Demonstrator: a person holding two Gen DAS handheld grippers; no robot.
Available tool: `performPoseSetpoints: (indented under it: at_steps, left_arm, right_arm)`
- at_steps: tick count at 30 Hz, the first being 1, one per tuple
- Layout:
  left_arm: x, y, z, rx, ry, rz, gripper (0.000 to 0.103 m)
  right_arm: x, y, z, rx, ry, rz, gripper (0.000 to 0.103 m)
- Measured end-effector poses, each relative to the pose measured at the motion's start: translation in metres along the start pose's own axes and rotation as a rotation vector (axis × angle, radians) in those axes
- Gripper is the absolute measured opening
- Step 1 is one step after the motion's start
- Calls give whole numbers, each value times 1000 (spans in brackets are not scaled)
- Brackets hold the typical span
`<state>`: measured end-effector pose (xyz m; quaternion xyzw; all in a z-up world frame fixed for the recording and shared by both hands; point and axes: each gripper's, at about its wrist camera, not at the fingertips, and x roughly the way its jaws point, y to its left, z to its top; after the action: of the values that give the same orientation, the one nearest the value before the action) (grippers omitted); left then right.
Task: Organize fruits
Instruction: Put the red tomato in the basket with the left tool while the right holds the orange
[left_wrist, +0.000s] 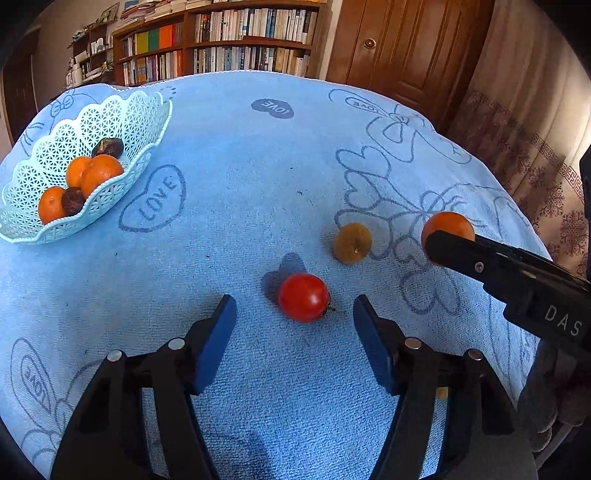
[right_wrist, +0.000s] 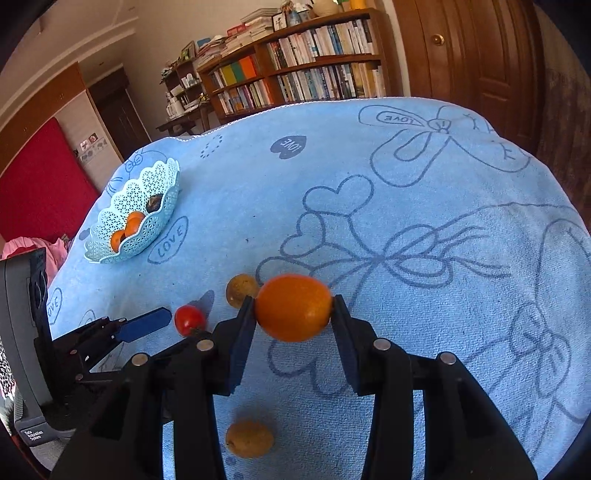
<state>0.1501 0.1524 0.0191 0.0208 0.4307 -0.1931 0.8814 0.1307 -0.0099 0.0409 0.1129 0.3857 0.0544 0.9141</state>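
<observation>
Nearest my right wrist camera, a small tan, matt-skinned round fruit (right_wrist: 249, 439) lies on the fluffy blue towel printed with hearts and bows (right_wrist: 424, 221) that covers the worktop; my left view does not show this fruit at all. Just beyond it, my right tongs (right_wrist: 293, 314) are clamped on a smooth oval orange fruit (right_wrist: 293, 308), their flat blue pads (right_wrist: 242, 343) pressing both its ends, and it looks lifted clear of the cloth, though I cannot be sure. From the left camera I see my left tongs (left_wrist: 294, 306) spread apart, blue pads either side of a glossy red cherry tomato (left_wrist: 303, 297) resting on the towel without touching it. A little past the tomato sits a second dull tan round fruit with a tiny stem mark (left_wrist: 352, 243), between the tomato and the held orange. Far off at the left edge of the worktop stands a pale turquoise plastic lattice basket with a scalloped rim (left_wrist: 110, 110), holding three orange fruits and two dark wrinkled ones; the left view shows these clearly. Behind the worktop rises a wooden bookshelf packed with books (left_wrist: 236, 40).
</observation>
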Motion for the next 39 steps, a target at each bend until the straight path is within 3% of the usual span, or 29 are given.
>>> performPoseSetpoints:
  at_steps: [4, 7, 12, 20, 29, 39]
  left_arm:
    - [3, -4, 2, 18, -2, 14, 38]
    - [1, -3, 1, 23, -11, 9, 30]
    - [-3, -3, 2, 20, -33, 22, 29]
    - [-24, 4, 9, 23, -131, 109, 29]
    - [-35, 18, 18, 4, -189, 170, 29]
    - [-50, 67, 40, -117, -254, 233, 29]
  right_arm:
    - [0, 3, -1, -14, -2, -8, 42]
    - [0, 3, -2, -21, -4, -17, 42]
    - [0, 3, -2, -21, -5, -17, 42]
    - [3, 3, -4, -21, 4, -16, 42]
    - [6, 4, -5, -25, 11, -16, 42]
    - [6, 4, -6, -21, 12, -17, 42]
